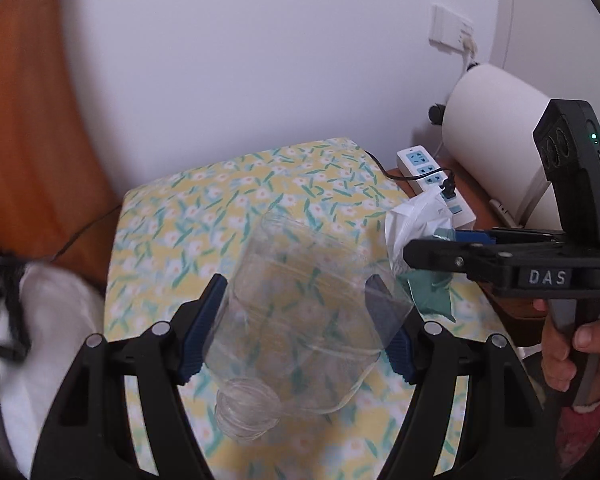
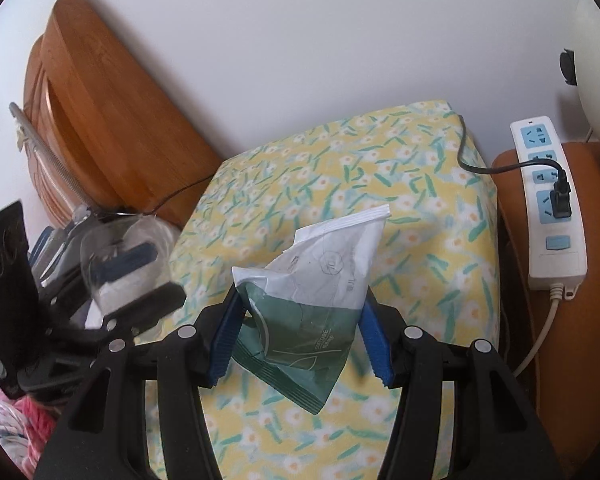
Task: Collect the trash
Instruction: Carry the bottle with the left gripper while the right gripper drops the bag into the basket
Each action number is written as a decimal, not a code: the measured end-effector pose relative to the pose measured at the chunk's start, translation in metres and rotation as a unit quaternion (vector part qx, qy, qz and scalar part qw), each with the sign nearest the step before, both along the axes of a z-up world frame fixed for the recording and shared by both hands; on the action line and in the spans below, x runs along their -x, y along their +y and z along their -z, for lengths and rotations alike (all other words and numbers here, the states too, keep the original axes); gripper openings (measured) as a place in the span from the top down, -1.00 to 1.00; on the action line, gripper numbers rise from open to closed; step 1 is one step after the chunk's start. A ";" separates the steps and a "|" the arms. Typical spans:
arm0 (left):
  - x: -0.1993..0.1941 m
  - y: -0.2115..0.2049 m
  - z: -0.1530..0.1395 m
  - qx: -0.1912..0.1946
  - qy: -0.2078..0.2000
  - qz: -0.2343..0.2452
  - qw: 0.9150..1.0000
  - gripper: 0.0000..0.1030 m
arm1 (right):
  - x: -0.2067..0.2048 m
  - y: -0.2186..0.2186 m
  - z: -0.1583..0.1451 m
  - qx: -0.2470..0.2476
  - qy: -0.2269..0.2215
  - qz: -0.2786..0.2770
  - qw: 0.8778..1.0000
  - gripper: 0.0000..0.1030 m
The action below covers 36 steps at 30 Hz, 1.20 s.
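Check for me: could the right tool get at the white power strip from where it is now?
Probably not as things stand. The right tool is shut on a green and white packet, so nothing else fits between its pads. The power strip lies off to its right on a brown surface, with nothing in between.

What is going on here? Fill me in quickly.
A person is collecting trash with a handheld gripper in each hand. The left gripper is clamped on a clear, empty plastic bottle, neck toward the camera. The right gripper grips a crumpled green-and-white plastic wrapper. Both are held above the yellow floral cloth; no bin is in view.
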<state>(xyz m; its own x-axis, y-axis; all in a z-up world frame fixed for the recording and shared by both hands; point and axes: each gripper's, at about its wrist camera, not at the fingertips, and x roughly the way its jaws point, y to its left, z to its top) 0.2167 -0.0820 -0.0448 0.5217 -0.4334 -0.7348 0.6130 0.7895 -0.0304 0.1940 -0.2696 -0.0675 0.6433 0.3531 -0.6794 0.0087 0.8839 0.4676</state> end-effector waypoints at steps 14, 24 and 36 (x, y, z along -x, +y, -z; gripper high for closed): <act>0.149 0.057 -0.008 0.010 0.008 -0.113 0.994 -0.33 | 0.113 0.053 -0.030 0.068 0.003 -0.071 0.995 -0.07; 0.241 0.065 0.018 0.013 0.035 -0.159 0.987 -0.33 | 0.202 0.072 -0.015 0.078 0.033 -0.118 0.989 -0.07; 0.288 0.082 0.072 0.002 0.101 -0.168 0.981 -0.33 | 0.252 0.088 0.045 0.079 0.108 -0.167 0.977 -0.07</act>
